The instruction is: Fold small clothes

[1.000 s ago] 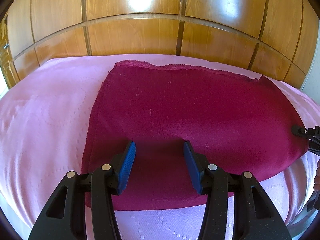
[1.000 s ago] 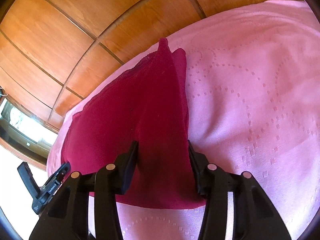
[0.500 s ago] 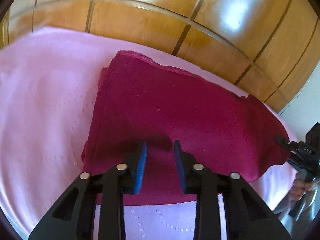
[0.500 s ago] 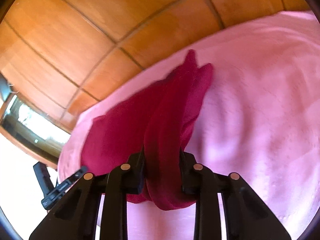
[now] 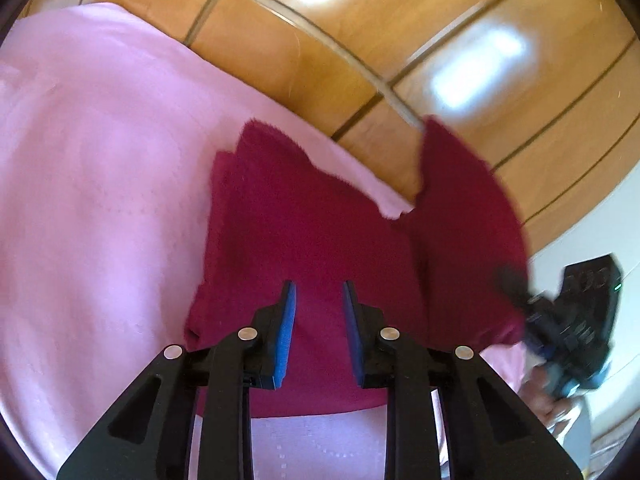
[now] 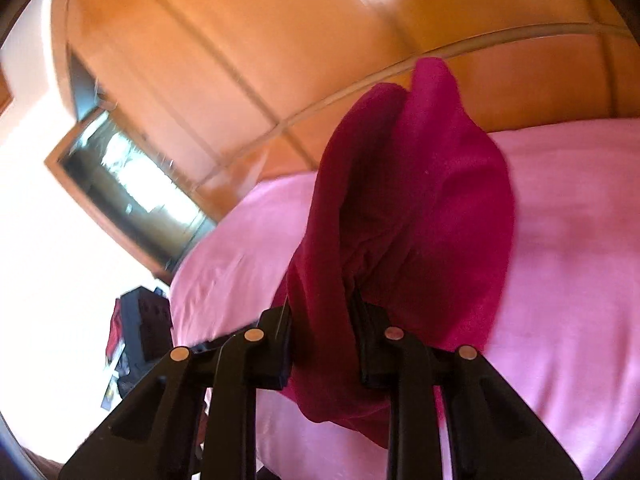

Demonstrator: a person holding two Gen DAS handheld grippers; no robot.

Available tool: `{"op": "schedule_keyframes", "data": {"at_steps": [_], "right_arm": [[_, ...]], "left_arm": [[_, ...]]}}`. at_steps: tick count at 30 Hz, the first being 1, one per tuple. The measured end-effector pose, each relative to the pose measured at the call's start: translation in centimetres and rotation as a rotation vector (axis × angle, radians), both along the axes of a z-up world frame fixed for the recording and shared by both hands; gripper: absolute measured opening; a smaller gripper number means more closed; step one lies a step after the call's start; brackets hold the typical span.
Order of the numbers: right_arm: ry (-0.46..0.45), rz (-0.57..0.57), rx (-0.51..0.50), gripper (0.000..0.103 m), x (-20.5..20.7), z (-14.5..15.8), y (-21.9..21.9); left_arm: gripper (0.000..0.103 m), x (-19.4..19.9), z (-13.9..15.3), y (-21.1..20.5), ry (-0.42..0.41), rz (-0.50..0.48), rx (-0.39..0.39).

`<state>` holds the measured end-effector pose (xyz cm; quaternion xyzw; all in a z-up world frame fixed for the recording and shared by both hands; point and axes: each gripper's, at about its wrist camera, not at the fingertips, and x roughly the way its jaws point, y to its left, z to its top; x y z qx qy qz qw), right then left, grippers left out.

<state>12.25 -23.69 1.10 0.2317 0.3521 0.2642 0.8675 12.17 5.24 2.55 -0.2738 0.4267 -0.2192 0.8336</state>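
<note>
1. Since a second ago, the right gripper point(image 6: 322, 336) has lifted the cloth's point(image 5: 312, 240) right end off the bed point(image 5: 100, 160); both grippers' fingers have been closing.
2. Right fingers clamp a bunched fold.
3. Left gripper point(image 5: 319, 320) fingers, narrowly parted, pinch the cloth's near edge.

Wide bare pink bed point(image 5: 92, 184) to your left in the left wrist view, nothing on it, free pass there. Straight ahead the wood panel wall point(image 5: 360, 48) closes off the far edge of the bed. The lifted red cloth point(image 5: 468, 232) stands up on your right, blocking that side, with the right hand-held gripper point(image 5: 516, 284) just behind it. In the right wrist view, bare bed to the right of the raised cloth; window point(image 6: 132, 184) and dark clutter point(image 6: 140, 324) off the left.
</note>
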Motion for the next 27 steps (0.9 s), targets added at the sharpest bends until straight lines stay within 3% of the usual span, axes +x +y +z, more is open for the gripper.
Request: {"op": "schedule_keyframes", "data": {"at_steps": [8, 12, 14, 16, 17, 21, 25, 27], "right_arm": [[0.011, 0.161, -0.211, 0.022, 0.5, -3.7, 10.2], [-0.057, 0.193, -0.377, 0.023, -0.6, -4.6, 12.6], [-0.081, 0.212, -0.371, 0.031, -1.4, -4.6, 12.3], [-0.082, 0.254, -0.3, 0.049, -2.1, -4.5, 11.8], [-0.081, 0.281, -0.245, 0.05, -3.0, -4.3, 11.3], [-0.084, 0.285, -0.175, 0.051, -5.3, -3.6, 8.2], [-0.068, 0.201, -0.197, 0.053, -6.8, -3.7, 4.7], [-0.053, 0.148, -0.207, 0.053, -7.3, -3.9, 3.0]], "left_arm": [[0.022, -0.3, 0.6, 3.3, 0.015, 0.025, -0.104], [0.037, 0.2, 0.5, 3.4, 0.037, 0.011, -0.169], [0.037, 0.6, 0.8, 2.9, 0.043, -0.014, -0.187], [0.044, 0.9, 1.1, 2.5, 0.048, -0.028, -0.184], [0.05, 1.1, 1.4, 2.1, 0.05, -0.04, -0.19], [0.05, 1.5, 2.6, 1.1, 0.044, -0.069, -0.142], [0.063, 2.6, 2.4, -0.1, 0.109, -0.13, -0.117], [0.069, 3.2, 2.2, -1.2, 0.137, -0.131, -0.03]]}}
